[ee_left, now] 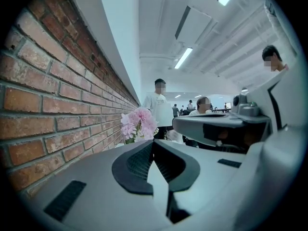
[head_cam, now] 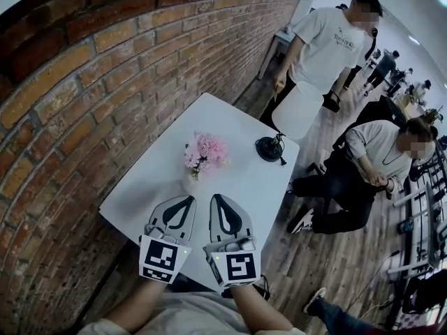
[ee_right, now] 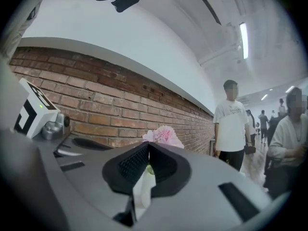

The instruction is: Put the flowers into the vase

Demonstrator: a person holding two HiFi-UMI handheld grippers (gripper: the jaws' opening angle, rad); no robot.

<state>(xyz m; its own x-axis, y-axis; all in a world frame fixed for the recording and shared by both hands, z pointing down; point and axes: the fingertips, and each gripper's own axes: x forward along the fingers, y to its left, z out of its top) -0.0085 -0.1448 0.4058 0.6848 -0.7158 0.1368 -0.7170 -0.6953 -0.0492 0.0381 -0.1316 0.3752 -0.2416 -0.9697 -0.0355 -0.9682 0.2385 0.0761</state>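
Observation:
A bunch of pink flowers (head_cam: pixel 205 152) stands in a small pale vase (head_cam: pixel 190 181) near the middle of the white table (head_cam: pixel 147 187). Both grippers hover side by side just short of the vase, at the table's near edge. My left gripper (head_cam: pixel 189 199) is shut with nothing between its jaws, and my right gripper (head_cam: pixel 216 197) is shut and empty too. In the left gripper view the blossoms (ee_left: pixel 138 123) rise beyond the closed tips (ee_left: pixel 153 142). In the right gripper view the blossoms (ee_right: pixel 163 134) sit straight ahead over the closed tips (ee_right: pixel 148 146).
A brick wall (head_cam: pixel 77 103) runs along the table's left side. A small black device (head_cam: pixel 269 149) stands at the table's right edge. A person in a white shirt (head_cam: pixel 328 44) stands beyond the table, and another (head_cam: pixel 363 166) crouches on the wooden floor to the right.

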